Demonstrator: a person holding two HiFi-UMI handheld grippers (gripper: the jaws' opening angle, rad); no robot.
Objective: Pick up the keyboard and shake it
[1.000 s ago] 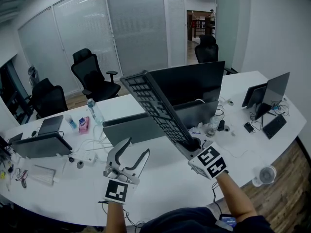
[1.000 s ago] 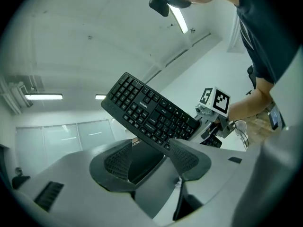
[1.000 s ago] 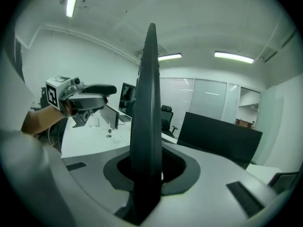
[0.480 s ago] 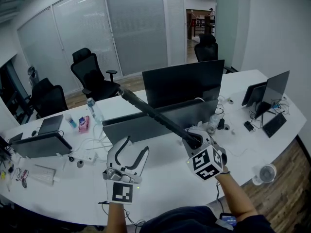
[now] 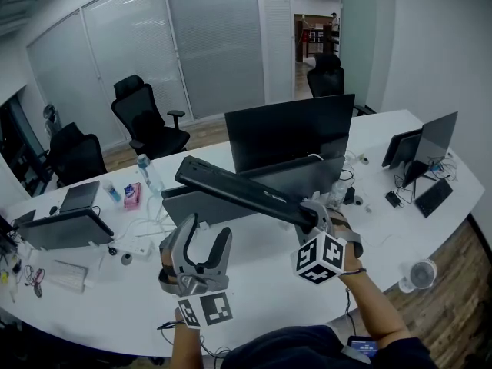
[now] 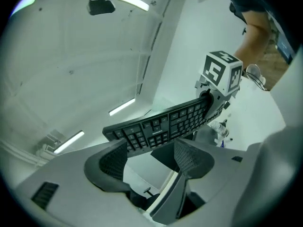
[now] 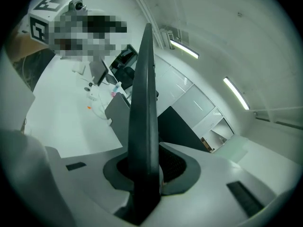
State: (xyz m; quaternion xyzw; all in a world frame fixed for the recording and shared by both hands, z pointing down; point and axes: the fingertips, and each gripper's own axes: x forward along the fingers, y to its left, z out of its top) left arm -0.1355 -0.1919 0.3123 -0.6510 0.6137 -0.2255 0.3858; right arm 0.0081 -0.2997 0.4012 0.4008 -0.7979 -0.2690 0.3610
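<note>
My right gripper (image 5: 311,220) is shut on one short end of the black keyboard (image 5: 238,189) and holds it in the air over the white desk (image 5: 261,283). The keyboard reaches up and left, its dark underside toward the head view. In the right gripper view its thin edge (image 7: 144,103) stands clamped between the pads. My left gripper (image 5: 201,244) hovers below the keyboard's middle without touching it; its jaws have just been opening and nothing is between them. The left gripper view shows the keyboard's keys (image 6: 161,124) beyond the open fingers (image 6: 189,155).
Two dark monitors (image 5: 288,133) stand behind the keyboard. Laptops (image 5: 65,225) and cables lie at the left. A water bottle (image 5: 148,175) stands behind the left gripper. More screens (image 5: 430,148) are at the right, a cup (image 5: 421,277) near the desk's edge, office chairs (image 5: 146,121) behind.
The keyboard has rolled in the right gripper: keys faced me, then it was edge-on, now its underside shows and it lies lower. The left gripper has rolled and its jaws have widened.
</note>
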